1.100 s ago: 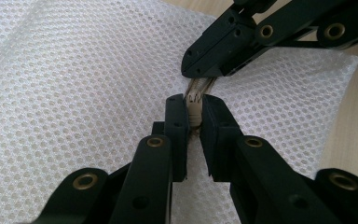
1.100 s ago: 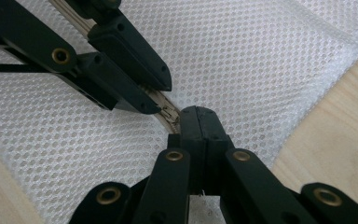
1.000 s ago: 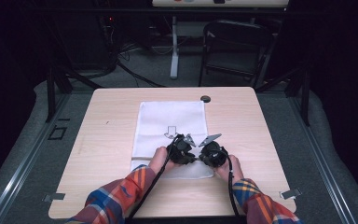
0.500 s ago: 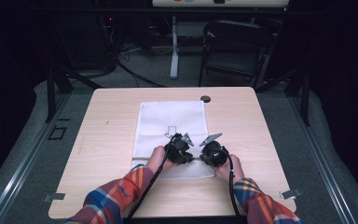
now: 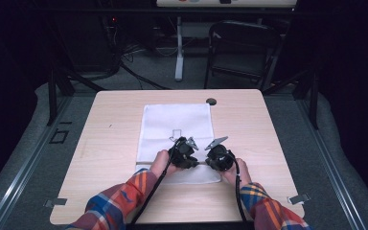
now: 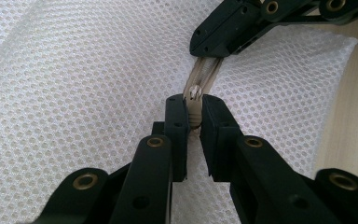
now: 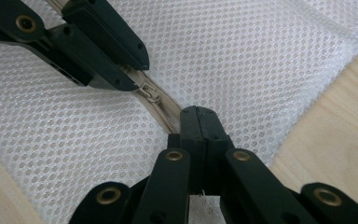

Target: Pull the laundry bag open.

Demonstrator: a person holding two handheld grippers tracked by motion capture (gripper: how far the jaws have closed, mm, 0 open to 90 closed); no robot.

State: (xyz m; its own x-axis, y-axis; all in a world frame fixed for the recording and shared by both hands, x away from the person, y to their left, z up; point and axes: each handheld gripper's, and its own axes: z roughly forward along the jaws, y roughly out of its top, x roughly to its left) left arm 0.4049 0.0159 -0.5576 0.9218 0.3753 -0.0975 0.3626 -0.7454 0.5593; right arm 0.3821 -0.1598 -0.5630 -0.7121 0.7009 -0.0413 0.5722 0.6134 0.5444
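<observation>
A white mesh bag lies flat on the wooden table, its beige zipper running across near the front edge. My left gripper is shut on the zipper pull, which stands pinched between its black pads. Facing it, my right gripper is shut on the zipper tape, a short way along from the slider. In the high view the left gripper and right gripper meet tip to tip over the bag's near end, each held by a hand in a plaid sleeve.
A small black round cap sits at the table's far edge beside the bag's corner. A dark chair and cables stand on the floor beyond the table. Bare wood lies to the left and right of the bag.
</observation>
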